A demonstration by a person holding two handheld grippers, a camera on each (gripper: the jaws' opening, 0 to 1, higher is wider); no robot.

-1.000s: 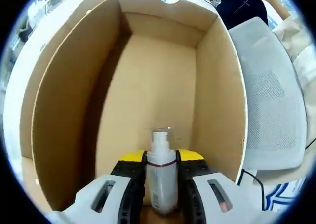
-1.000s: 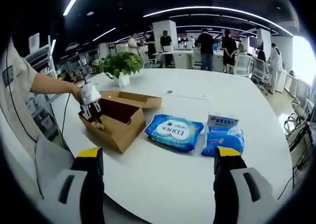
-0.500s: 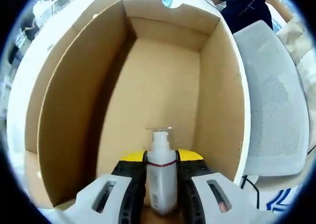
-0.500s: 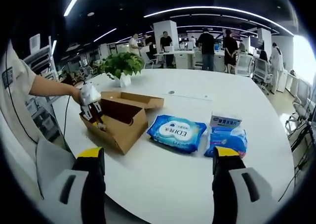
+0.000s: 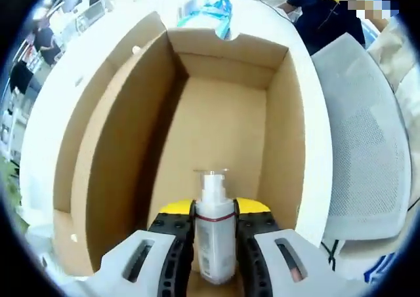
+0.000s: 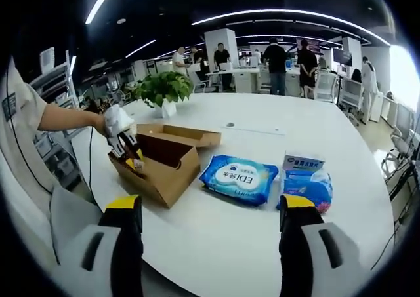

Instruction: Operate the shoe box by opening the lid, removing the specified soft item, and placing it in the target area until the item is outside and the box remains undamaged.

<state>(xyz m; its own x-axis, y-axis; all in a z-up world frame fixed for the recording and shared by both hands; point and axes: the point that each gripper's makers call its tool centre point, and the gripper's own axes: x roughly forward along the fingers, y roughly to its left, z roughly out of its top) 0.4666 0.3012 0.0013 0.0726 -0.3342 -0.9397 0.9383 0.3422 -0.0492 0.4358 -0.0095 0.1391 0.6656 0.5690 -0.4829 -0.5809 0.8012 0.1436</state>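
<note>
Open-plan office space with ceiling light strips forms the background; a large white round surface (image 6: 262, 225) carries the work items.

An open brown cardboard shoe box (image 6: 161, 169) sits on this surface, its lid flap folded back. The left gripper (image 5: 215, 244) reaches into the box, and its fingers are closed on a small translucent white pump bottle with a red band (image 5: 214, 235), gripped at mid-body below the pump head. The bottle stands upright between the fingers, over the box floor at the near end. No other contents are visible on the bare floor.

The right gripper (image 6: 207, 244) hovers above the surface, well apart from the box, with fingers spread wide and nothing between them.

Handling assessment: the bottle appears light and rigid, with a smooth plastic wall that may slip; the present mid-body grip looks suitable. The pump head looks fragile and should not bear load. The cardboard walls dent easily, so a straight lift clear of the rim is advised.

Beside the box lie a blue soft wipes pack (image 6: 239, 178) and a blue-and-white tissue pack (image 6: 306, 185). A potted green plant (image 6: 164, 88) stands farther back.
</note>
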